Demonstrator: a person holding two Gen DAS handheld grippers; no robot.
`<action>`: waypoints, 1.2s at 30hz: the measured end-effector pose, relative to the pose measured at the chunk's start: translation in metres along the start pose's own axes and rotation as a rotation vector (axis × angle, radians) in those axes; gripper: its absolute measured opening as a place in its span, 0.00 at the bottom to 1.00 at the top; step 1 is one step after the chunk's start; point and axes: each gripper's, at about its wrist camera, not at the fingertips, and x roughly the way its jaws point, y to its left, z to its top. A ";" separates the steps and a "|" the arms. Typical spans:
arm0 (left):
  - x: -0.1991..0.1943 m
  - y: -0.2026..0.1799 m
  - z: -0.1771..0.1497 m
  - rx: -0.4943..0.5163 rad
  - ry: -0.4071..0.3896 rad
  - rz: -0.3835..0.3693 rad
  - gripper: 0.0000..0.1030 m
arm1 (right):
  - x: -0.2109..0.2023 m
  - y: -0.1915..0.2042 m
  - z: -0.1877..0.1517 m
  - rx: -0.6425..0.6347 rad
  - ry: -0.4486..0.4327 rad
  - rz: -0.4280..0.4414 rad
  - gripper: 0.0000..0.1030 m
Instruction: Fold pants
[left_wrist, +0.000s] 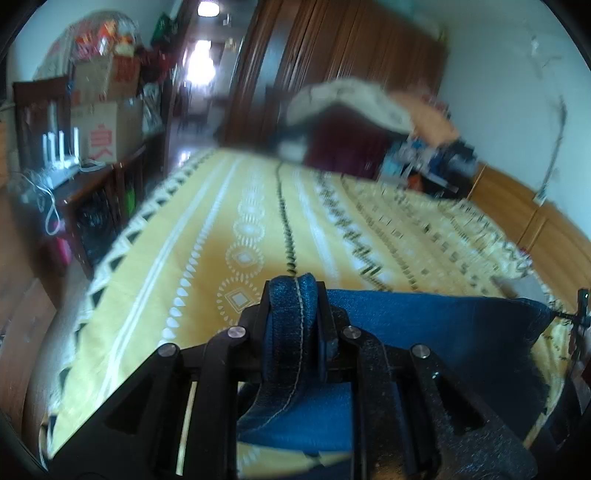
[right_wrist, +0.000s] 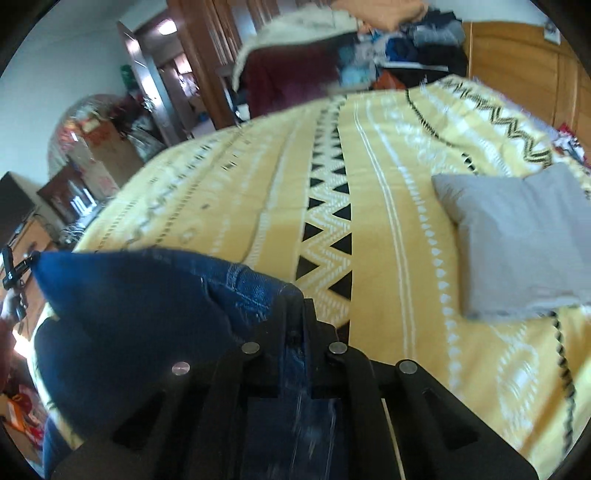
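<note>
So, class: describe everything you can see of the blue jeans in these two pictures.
The jeans are dark blue denim with pale stitched seams. Both grippers are shut on them: the left gripper pinches a thick seamed fold, the right gripper clamps a stitched edge. Between the two, the cloth stretches in a taut sheet above the yellow patterned bedspread; the rest hangs below, out of view.

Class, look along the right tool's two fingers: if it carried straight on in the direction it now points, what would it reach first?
The right tool, shut on the blue jeans, points down toward the yellow patterned bedspread. It would probably meet the black-and-white triangle band there first; the grey cushion lies off to the side. Depth is uncertain.
</note>
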 end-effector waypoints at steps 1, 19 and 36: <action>-0.020 0.000 -0.004 -0.003 -0.019 -0.003 0.18 | -0.017 0.003 -0.009 -0.002 -0.011 0.002 0.07; -0.062 0.076 -0.182 -0.395 0.133 0.129 0.30 | -0.100 0.011 -0.246 0.077 0.282 -0.122 0.03; -0.112 0.041 -0.207 -0.387 0.060 0.082 0.57 | 0.054 0.477 -0.192 -0.553 0.269 0.487 0.39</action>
